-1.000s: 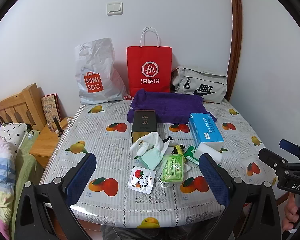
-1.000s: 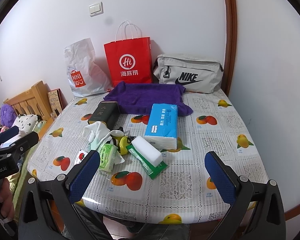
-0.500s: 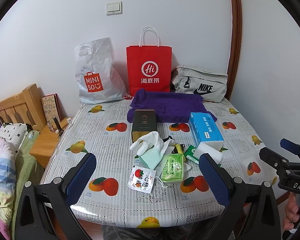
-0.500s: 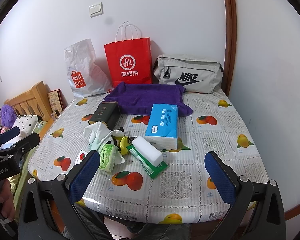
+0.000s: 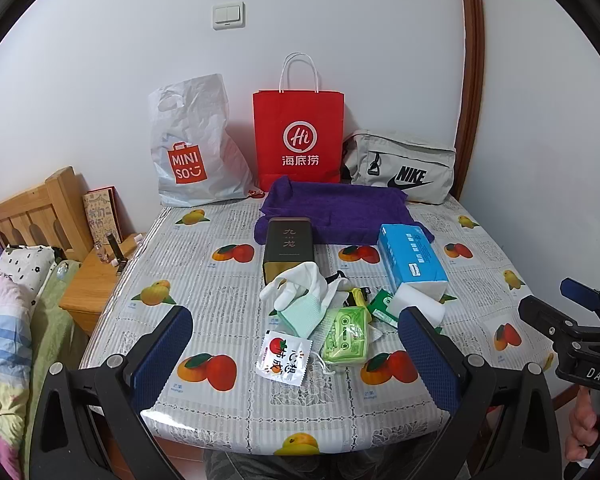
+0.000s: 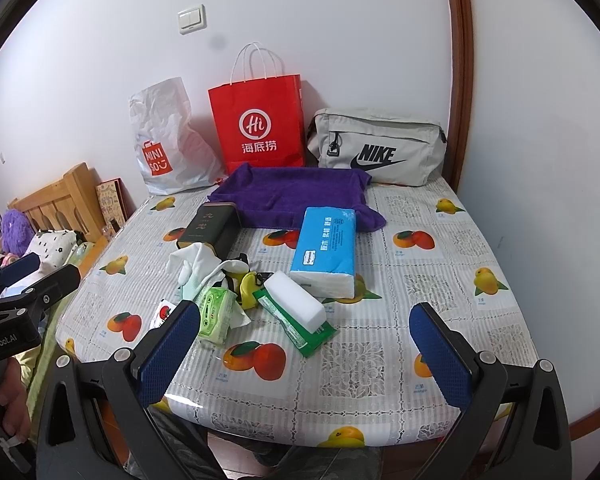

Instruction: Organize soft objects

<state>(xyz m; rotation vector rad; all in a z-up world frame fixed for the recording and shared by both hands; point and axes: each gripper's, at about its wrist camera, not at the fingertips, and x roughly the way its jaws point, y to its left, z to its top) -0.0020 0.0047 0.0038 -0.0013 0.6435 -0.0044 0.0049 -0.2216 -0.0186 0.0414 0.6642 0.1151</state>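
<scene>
Because the soft things are lying in one messy heap near the middle of the tabletop (image 5: 228, 280), with the white gloves (image 5: 300, 286) touching the green wipes pack (image 5: 346, 334) and the little packet (image 5: 284, 354), you are risking grabbing two at once or knocking the packet off the near edge. Your left gripper (image 5: 296, 360) and right gripper (image 6: 304, 354) are both hanging over the near edge, spread wide, holding nothing and touching nothing.
</scene>
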